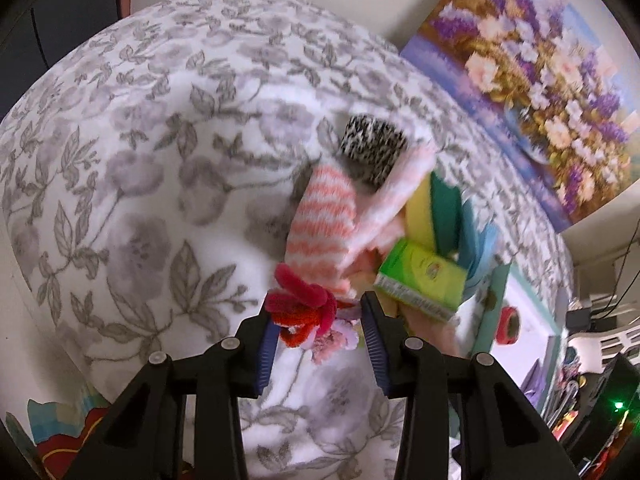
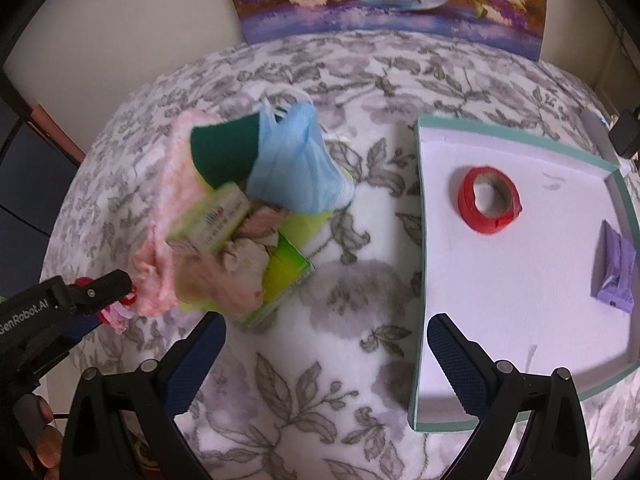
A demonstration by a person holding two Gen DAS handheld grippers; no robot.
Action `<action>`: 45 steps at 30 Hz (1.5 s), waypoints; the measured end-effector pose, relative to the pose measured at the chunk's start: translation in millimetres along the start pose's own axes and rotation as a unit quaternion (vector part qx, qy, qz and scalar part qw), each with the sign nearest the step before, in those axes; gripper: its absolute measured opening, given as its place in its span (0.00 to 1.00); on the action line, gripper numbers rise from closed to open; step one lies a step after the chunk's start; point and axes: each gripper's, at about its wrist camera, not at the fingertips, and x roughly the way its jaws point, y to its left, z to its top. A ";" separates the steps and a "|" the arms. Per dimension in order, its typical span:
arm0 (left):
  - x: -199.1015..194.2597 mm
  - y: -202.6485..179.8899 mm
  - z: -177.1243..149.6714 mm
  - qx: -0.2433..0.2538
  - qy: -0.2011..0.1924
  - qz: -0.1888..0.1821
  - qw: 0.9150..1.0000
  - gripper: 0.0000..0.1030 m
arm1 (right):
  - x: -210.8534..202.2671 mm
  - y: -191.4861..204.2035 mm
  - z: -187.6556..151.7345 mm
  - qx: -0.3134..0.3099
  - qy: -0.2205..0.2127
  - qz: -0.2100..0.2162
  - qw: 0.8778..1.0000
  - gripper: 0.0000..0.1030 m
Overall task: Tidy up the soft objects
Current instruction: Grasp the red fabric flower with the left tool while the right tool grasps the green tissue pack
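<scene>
**Left-wrist view: we hold a bunch of hair ties over the bed**

Left-wrist view shows our left gripper [image 1: 318, 330] with its fingers part-closed on a bunch of red and pink hair ties [image 1: 308, 314], pads pressing both sides. Just beyond lies a heap on the flowered blanket [image 1: 132, 168]: a striped sock [image 1: 324, 220], a speckled roll [image 1: 374, 146], a sponge [image 1: 434, 210], a green box [image 1: 424, 280] and a blue face mask [image 2: 296, 160]. Our right gripper [image 2: 326, 346] hangs with fingers wide apart, holding nothing, above the blanket between the heap and a shallow tray [image 2: 420, 264] containing a red tape roll [image 2: 490, 198] and a purple packet [image 2: 614, 270].
</scene>
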 end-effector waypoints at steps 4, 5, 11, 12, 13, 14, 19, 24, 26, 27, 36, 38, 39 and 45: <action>0.0 6.2 4.3 -0.007 -0.009 -0.006 1.000 0.40 | -4.0 7.0 5.3 -0.012 -0.018 0.010 1.000 0.91; 2.6 6.3 5.5 -0.010 -0.009 -0.006 1.000 0.40 | -5.4 7.3 4.9 -0.017 -0.023 0.014 1.000 0.87; 14.5 9.9 13.0 -0.015 0.005 -0.005 1.000 0.41 | -6.2 22.7 13.5 -0.047 -0.048 0.038 0.997 0.79; 16.0 10.1 14.0 -0.015 0.005 -0.005 1.000 0.41 | -6.3 26.3 15.8 -0.053 -0.053 0.042 0.996 0.78; 16.9 11.2 15.8 -0.016 0.006 -0.005 1.000 0.41 | -5.9 29.6 18.0 -0.058 -0.057 0.047 0.996 0.78; 17.1 11.9 16.6 -0.017 0.006 -0.004 1.000 0.41 | -5.3 31.8 19.7 -0.061 -0.058 0.053 0.995 0.78; 20.7 19.2 21.1 -0.022 0.008 -0.002 1.000 0.41 | -0.5 46.0 28.4 -0.086 -0.066 0.070 0.992 0.71; 24.9 24.1 23.3 -0.026 0.012 0.000 1.000 0.41 | 10.1 54.1 35.1 -0.106 -0.063 0.073 0.990 0.71; 26.7 24.1 24.1 -0.025 0.014 0.000 1.000 0.41 | 15.9 56.1 36.8 -0.112 -0.058 0.076 0.989 0.71; 27.8 24.2 24.7 -0.024 0.014 0.001 1.000 0.41 | 18.4 57.5 37.5 -0.118 -0.057 0.077 0.988 0.71; 32.4 25.7 26.6 -0.021 0.018 0.007 1.000 0.41 | 29.9 64.4 44.0 -0.147 -0.060 0.075 0.984 0.71; 32.5 25.5 26.4 -0.020 0.018 0.006 1.000 0.41 | 31.2 65.5 44.2 -0.149 -0.057 0.078 0.984 0.71; 32.8 25.3 26.1 -0.019 0.019 0.006 1.000 0.41 | 31.7 66.6 43.3 -0.153 -0.055 0.078 0.984 0.71; 33.2 23.9 23.8 -0.016 0.021 0.005 1.000 0.41 | 27.4 72.7 33.2 -0.186 -0.050 0.075 0.978 0.61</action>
